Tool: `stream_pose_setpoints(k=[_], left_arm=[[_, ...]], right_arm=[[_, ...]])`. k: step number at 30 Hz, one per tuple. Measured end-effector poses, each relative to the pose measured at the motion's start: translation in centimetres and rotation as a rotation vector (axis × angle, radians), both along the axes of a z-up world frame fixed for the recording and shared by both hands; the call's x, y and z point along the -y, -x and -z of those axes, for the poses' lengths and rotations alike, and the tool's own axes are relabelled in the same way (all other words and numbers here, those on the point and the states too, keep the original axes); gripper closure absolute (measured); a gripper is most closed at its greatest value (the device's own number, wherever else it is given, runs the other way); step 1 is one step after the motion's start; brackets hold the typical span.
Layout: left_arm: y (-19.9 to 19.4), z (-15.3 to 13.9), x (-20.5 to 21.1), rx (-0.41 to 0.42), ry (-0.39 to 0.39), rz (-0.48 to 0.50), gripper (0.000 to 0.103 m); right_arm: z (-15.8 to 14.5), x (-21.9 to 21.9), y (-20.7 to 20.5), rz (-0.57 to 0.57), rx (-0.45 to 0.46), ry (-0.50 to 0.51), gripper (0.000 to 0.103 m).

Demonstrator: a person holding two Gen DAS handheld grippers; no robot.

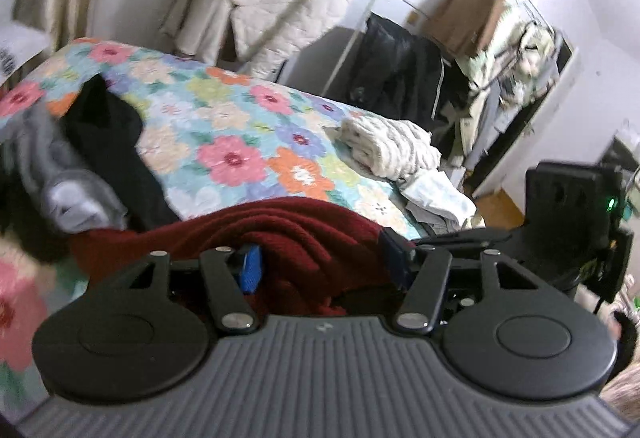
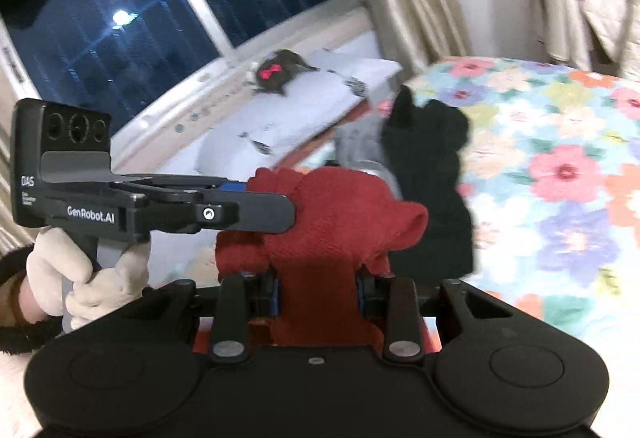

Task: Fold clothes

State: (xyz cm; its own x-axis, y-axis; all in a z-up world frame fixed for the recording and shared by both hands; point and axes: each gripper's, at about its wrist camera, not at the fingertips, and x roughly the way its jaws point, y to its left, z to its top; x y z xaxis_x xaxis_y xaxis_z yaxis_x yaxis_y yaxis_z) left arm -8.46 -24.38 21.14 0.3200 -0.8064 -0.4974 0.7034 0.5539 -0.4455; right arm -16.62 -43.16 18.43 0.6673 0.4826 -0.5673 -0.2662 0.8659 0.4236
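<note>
Both claws have the red sweater (image 2: 332, 222) lifted over the bed (image 1: 224, 125): right claw (image 2: 318, 296) pinching a bunched fold, left claw (image 1: 320, 258) spread around cloth, its grip unclear; black clothes (image 2: 432, 181) heaped just beyond

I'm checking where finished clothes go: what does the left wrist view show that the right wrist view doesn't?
Only the left wrist view shows the folded cream blanket on the bed's far corner and the mirror. Only the right wrist view shows the window, the pillow and the gloved hand. Both show the red garment, the black garment and the flowered bedspread.
</note>
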Motion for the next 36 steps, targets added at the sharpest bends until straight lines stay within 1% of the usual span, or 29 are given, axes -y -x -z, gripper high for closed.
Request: stream_pose_setpoints(k=[3, 5, 7, 9, 11, 12, 13, 14, 16, 18, 19, 21, 23, 24, 25, 26, 27, 28, 30, 31, 33, 36], left_arm=[[0.0, 0.9, 4.0, -0.002, 0.036, -0.005, 0.047], [0.0, 1.5, 6.7, -0.004, 0.061, -0.008, 0.047], [0.0, 2.2, 9.4, -0.006, 0.085, -0.011, 0.047], [0.0, 2.8, 12.3, 0.001, 0.108, -0.015, 0.047], [-0.6, 3.4, 14.6, 0.021, 0.119, -0.022, 0.047], [-1.0, 3.8, 15.8, 0.041, 0.11, -0.026, 0.047], [-1.6, 4.2, 17.1, 0.063, 0.099, -0.029, 0.047], [-2.4, 4.9, 18.3, 0.078, 0.075, -0.031, 0.049], [-4.4, 6.7, 20.1, 0.062, 0.021, -0.044, 0.05], [-5.7, 8.9, 21.1, 0.044, -0.017, -0.063, 0.05], [-6.1, 10.0, 21.3, 0.039, -0.037, -0.078, 0.05], [-6.1, 11.3, 21.2, 0.075, -0.085, -0.103, 0.049], [-5.6, 12.1, 19.6, 0.114, -0.133, -0.1, 0.044], [-5.3, 12.5, 18.8, 0.134, -0.156, -0.099, 0.043], [-5.1, 12.9, 17.9, 0.153, -0.18, -0.098, 0.039], [-4.8, 13.3, 17.1, 0.173, -0.203, -0.096, 0.03], [-4.5, 13.7, 16.3, 0.192, -0.227, -0.095, 0.026], [-4.4, 14.1, 15.9, 0.196, -0.25, -0.097, 0.021], [-3.4, 15.4, 14.6, 0.205, -0.303, -0.112, 0.02], [-3.0, 16.1, 13.9, 0.21, -0.329, -0.12, 0.019], [-2.3, 17.3, 13.2, 0.216, -0.368, -0.113, 0.018], [-1.9, 18.2, 12.7, 0.215, -0.403, -0.12, 0.017]], right_arm=[[-0.7, 3.4, -0.3, 0.057, -0.048, 0.03, 0.067], [-0.7, 5.8, -0.1, 0.107, -0.084, 0.032, 0.067], [-0.3, 8.3, 0.4, 0.165, -0.098, 0.032, 0.067], [0.9, 11.1, 0.9, 0.225, -0.093, -0.039, 0.067], [2.3, 13.3, 0.8, 0.269, -0.062, -0.119, 0.067], [3.4, 14.8, 0.8, 0.291, -0.028, -0.169, 0.067], [5.0, 16.4, 0.6, 0.31, -0.003, -0.254, 0.067], [6.9, 17.8, 0.3, 0.34, 0.017, -0.303, 0.067], [10.7, 20.6, -0.4, 0.399, 0.057, -0.398, 0.069], [14.1, 23.3, -1.5, 0.478, 0.033, -0.424, 0.07], [15.8, 24.7, -2.1, 0.518, 0.021, -0.436, 0.073], [17.7, 25.9, -3.1, 0.55, 0.006, -0.347, 0.076], [19.5, 27.0, -4.2, 0.581, -0.009, -0.256, 0.08], [20.0, 27.8, -4.5, 0.584, -0.007, -0.271, 0.084], [20.0, 28.3, -4.9, 0.595, -0.001, -0.253, 0.085], [20.0, 28.7, -5.4, 0.606, 0.004, -0.235, 0.086], [19.7, 28.9, -5.8, 0.6, 0.014, -0.207, 0.09], [19.3, 28.9, -6.1, 0.594, 0.032, -0.168, 0.091], [18.7, 29.2, -6.3, 0.586, 0.07, -0.086, 0.092], [18.4, 29.2, -6.2, 0.577, 0.083, -0.06, 0.092], [18.5, 30.2, -5.8, 0.557, 0.093, -0.067, 0.092], [18.7, 31.7, -4.2, 0.522, 0.069, -0.093, 0.087]])
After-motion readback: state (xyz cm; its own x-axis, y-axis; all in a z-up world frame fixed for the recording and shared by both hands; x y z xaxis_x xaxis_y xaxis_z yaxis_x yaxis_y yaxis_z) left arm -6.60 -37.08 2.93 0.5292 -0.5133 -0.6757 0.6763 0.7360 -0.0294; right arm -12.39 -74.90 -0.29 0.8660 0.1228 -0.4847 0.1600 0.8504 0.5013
